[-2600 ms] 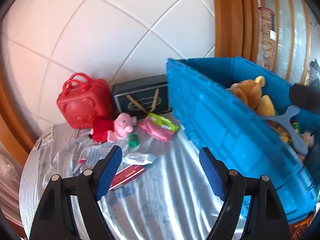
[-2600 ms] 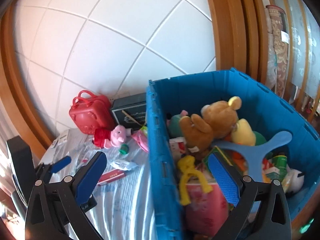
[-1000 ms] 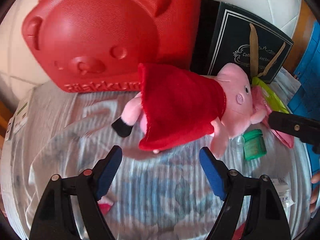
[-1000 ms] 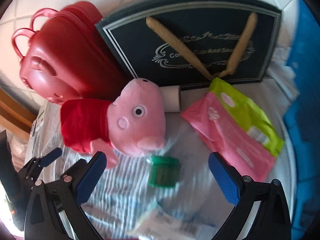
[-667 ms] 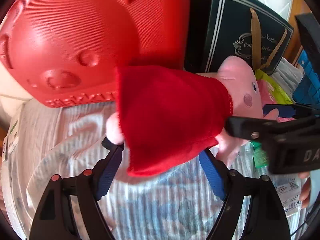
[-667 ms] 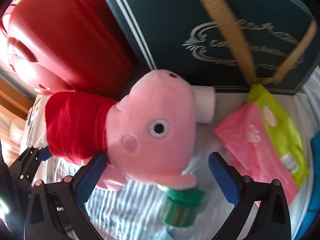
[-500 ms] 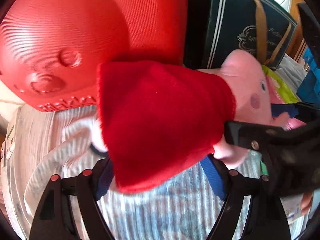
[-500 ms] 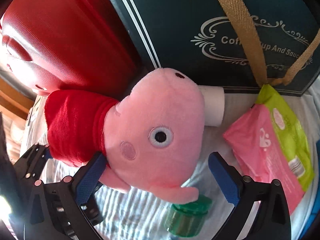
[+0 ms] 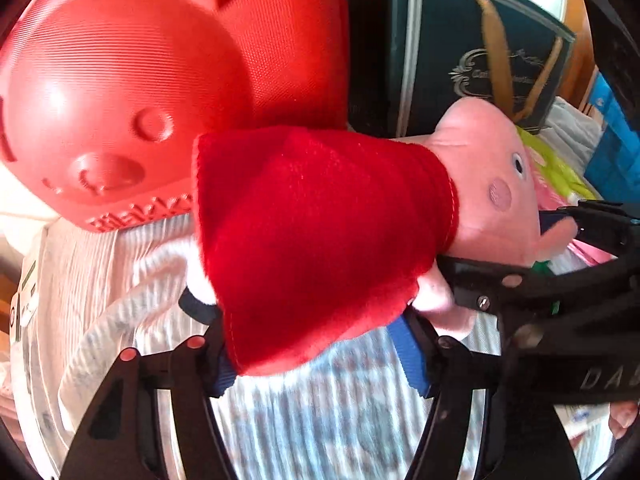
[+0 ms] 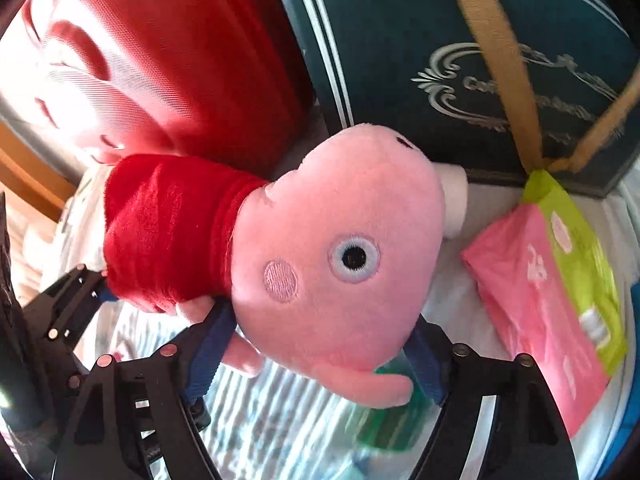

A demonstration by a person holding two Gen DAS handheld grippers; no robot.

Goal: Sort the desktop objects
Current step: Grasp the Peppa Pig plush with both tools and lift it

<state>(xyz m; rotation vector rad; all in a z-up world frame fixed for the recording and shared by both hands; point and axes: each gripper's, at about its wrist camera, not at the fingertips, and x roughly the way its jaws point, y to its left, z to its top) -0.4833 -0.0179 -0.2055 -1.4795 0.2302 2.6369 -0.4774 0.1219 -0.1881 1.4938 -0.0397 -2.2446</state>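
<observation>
A pink pig plush [image 9: 484, 196] in a red dress [image 9: 320, 232] lies on the striped cloth. My left gripper [image 9: 320, 356] has its blue pads against both sides of the dress. My right gripper [image 10: 316, 356] has its blue pads against both sides of the pig's pink head [image 10: 340, 260]. The right gripper's black body shows at the right of the left wrist view [image 9: 560, 300]. The left gripper shows at the left edge of the right wrist view [image 10: 60, 308]. The plush hides most of each pad.
A red bear-faced case [image 9: 140, 80] and a dark gift box with a gold ribbon [image 10: 480, 60] stand right behind the plush. A pink and green packet [image 10: 552, 288] lies to the right. A green jar [image 10: 388, 424] sits under the pig's snout. A blue crate edge [image 9: 616, 152] is far right.
Both grippers moved in from the crate to the plush. Over the last half second their jaws narrowed onto it, the left on the dress, the right on the head.
</observation>
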